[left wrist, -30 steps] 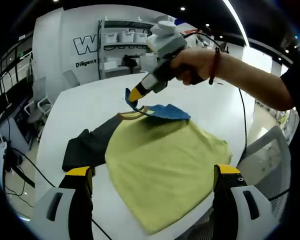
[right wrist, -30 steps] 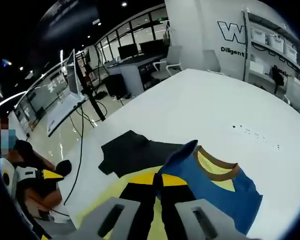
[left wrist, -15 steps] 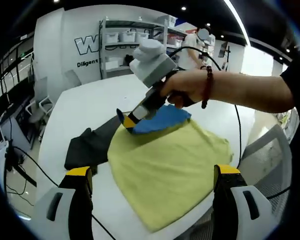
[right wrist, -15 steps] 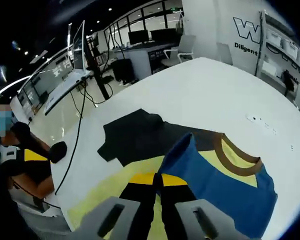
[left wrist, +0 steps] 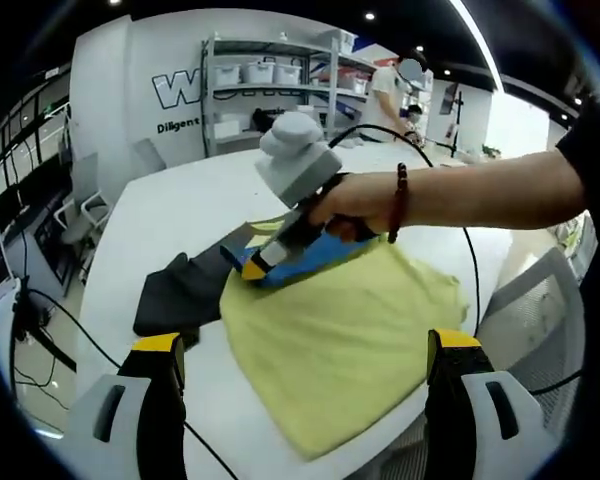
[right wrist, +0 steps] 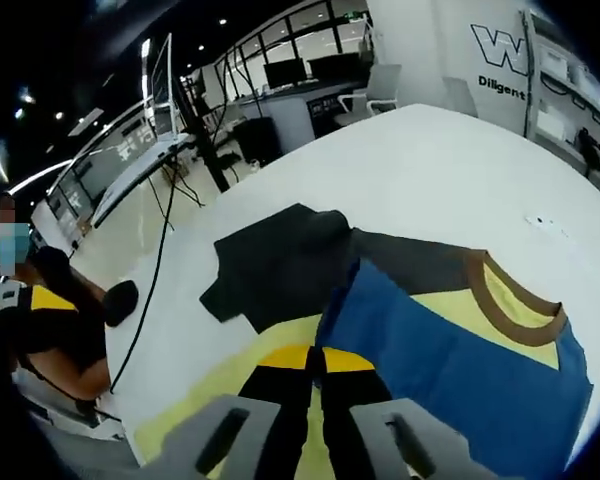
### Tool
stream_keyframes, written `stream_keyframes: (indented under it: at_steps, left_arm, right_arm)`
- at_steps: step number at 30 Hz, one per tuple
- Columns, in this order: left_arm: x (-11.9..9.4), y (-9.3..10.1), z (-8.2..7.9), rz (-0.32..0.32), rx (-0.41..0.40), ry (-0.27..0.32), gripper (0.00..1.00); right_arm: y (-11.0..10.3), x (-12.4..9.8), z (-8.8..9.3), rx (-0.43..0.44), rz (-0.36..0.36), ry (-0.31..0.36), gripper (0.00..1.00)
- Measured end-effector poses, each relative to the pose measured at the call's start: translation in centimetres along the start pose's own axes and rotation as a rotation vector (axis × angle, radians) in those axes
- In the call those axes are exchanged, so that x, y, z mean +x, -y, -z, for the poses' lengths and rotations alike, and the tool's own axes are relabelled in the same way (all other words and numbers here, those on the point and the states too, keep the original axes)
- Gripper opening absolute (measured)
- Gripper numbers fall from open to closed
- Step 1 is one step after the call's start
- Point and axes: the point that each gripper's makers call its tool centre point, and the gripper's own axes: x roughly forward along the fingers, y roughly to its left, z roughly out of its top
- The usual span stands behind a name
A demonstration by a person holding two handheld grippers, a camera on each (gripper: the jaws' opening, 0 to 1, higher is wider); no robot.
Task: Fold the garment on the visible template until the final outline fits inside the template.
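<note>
**Carrying the blue fold across the yellow panel**

We see the garment (left wrist: pixel 330 330) spread across the lower centre of the left gripper view, on the white table (left wrist: pixel 180 215): a broad yellow panel with a blue part (left wrist: pixel 315 255) doubled over its upper edge. A dark piece (left wrist: pixel 175 295), which may be a sleeve or the template (we cannot tell which), lies at centre left, touching the yellow.

The right gripper (left wrist: pixel 248 268) comes in from the upper right of that view, held by a hand (left wrist: pixel 350 205), its jaws pressed together on the blue edge. In the right gripper view that gripper (right wrist: pixel 315 362) sits at bottom centre, the blue fabric (right wrist: pixel 430 350) rising from between its closed tips toward the brown collar (right wrist: pixel 510 300) at the right. The left gripper (left wrist: pixel 305 350) has its jaws wide apart at the bottom of its own view, holding nothing and lifted off the cloth.

To do this fold well, we would keep the pinch firm and low, drag the blue edge flat rather than lifting it, and lay it square to the yellow hem so no bulge forms. We would bring the free gripper down to pin the yellow panel while the other pulls, and check the dark piece is not dragged off.
</note>
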Motion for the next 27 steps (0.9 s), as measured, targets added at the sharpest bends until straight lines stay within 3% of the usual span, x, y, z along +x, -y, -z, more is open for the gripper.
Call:
stream_keyframes:
  at_steps: [2, 5, 8, 13, 16, 27]
  left_arm:
    - [0.0, 0.1, 0.0, 0.0, -0.001, 0.002, 0.99]
    - [-0.1, 0.1, -0.2, 0.002, -0.003, 0.008, 0.99]
    - [-0.1, 0.0, -0.2, -0.001, -0.003, 0.011, 0.99]
    - [-0.1, -0.2, -0.6, -0.007, -0.004, 0.018, 0.99]
    - [0.1, 0.0, -0.7, -0.002, 0.008, 0.017, 0.99]
    - [0.2, 0.7, -0.5, 0.014, 0.015, 0.008, 0.99]
  right_arm:
    - [-0.5, 0.5, -0.1, 0.022, -0.038, 0.008, 0.0]
    - [-0.5, 0.6, -0.1, 0.006, -0.035, 0.014, 0.01]
    - [0.0, -0.3, -0.8, -0.011, -0.02, 0.066, 0.16]
    - [1.4, -3.0, -2.2, -0.049, 0.003, 0.192, 0.26]
    - [2.5, -4.2, -2.2, -0.045, 0.023, 0.215, 0.38]
    - [6.4, -8.2, -0.9, -0.011, 0.122, 0.256, 0.65]
